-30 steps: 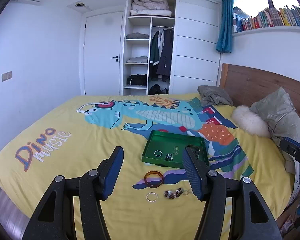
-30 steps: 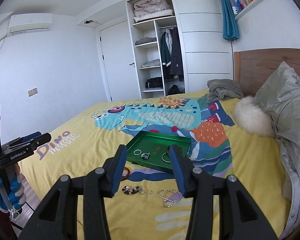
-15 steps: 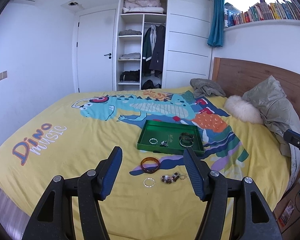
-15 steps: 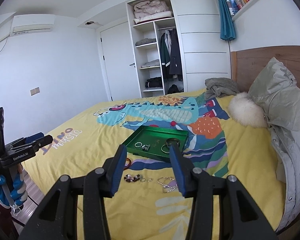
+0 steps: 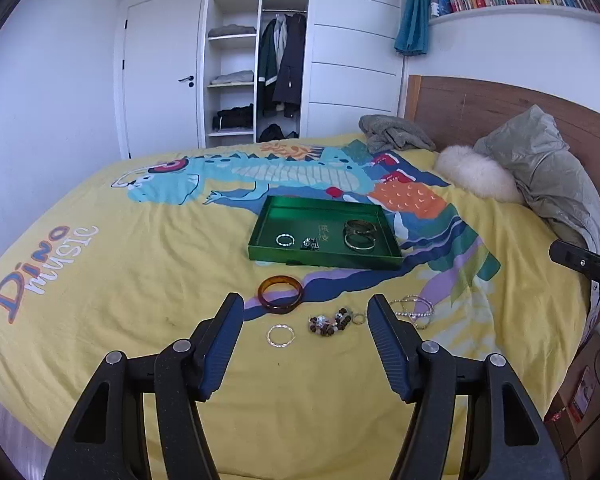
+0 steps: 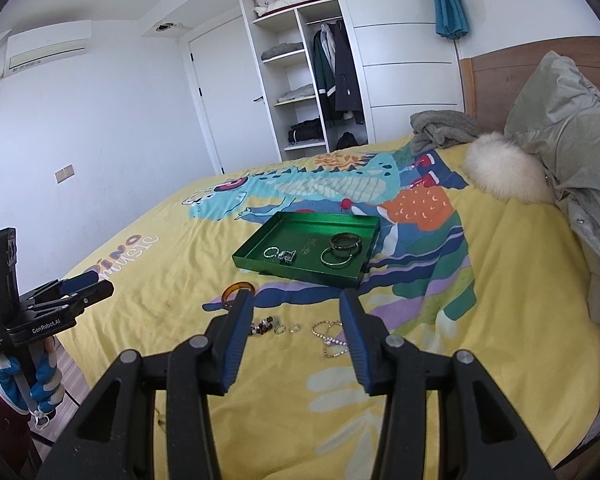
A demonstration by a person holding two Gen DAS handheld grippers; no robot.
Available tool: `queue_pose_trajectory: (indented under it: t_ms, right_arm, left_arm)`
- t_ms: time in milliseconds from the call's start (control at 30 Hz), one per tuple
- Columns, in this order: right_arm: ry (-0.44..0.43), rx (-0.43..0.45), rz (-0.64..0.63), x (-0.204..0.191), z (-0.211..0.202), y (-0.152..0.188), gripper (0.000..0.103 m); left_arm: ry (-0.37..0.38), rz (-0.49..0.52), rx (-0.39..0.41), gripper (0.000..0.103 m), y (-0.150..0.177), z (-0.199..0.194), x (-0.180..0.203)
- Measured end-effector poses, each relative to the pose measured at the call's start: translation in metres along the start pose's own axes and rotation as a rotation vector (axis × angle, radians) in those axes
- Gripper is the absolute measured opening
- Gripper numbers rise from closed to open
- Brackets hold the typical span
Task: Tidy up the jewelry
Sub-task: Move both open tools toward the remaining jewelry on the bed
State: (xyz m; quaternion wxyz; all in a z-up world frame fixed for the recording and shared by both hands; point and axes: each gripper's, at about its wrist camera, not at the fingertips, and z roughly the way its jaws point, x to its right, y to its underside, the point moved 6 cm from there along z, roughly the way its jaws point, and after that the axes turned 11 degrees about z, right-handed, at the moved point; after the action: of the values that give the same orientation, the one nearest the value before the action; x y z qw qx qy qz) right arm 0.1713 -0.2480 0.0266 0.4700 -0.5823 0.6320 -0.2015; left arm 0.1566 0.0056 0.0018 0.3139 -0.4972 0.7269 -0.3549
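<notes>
**Sorting of jewelry on the bed: part in the tray, part loose**

Lying on the yellow bedspread (image 5: 148, 280), the green tray (image 5: 324, 258) holds a small silver ring (image 5: 285, 239) at its left, a dark clustered piece (image 5: 310, 243) just beside that, and two bangles (image 5: 359, 234) at its right, one overlapping the other. Printed gold lettering shows on the tray floor between the cluster and the bangles.

Loose jewelry lies on the bedspread in front of the tray, apart from it: an amber bangle (image 5: 281, 294), a thin silver hoop (image 5: 280, 335), a beaded bracelet (image 5: 330, 321), a small ring (image 5: 357, 319) beside the beads, and a pearl-like chain (image 5: 414, 310) at the right end of the row.

Left gripper (image 5: 306, 312): jaws apart, nothing between the pads, held above the loose row and touching none of it. Right gripper (image 6: 296, 306): jaws likewise apart and empty, clear of the bedspread; from its camera the beads (image 6: 263, 326) and two small rings (image 6: 288, 328) show in the gap, and the chain (image 6: 330, 338) lies partly behind the right finger.

Beyond the bed: a grey-green jacket (image 5: 548, 176) and a white fur piece (image 5: 476, 174) against the headboard (image 5: 460, 108), and an open wardrobe (image 5: 256, 60) at the far wall.
</notes>
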Motion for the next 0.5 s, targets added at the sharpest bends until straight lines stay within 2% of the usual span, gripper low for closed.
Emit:
queue_pose_trajectory:
  t_ms: [200,500]
  right_arm:
    - [0.018,-0.052,0.029,0.020,0.034,0.009,0.043]
    - [0.038,-0.133,0.077,0.052,0.086,0.022,0.043]
  left_arm:
    - [0.037,-0.004,-0.055,0.064,0.014,0.037,0.001]
    - [0.102,0.054,-0.141,0.064,0.033,0.098,0.020]
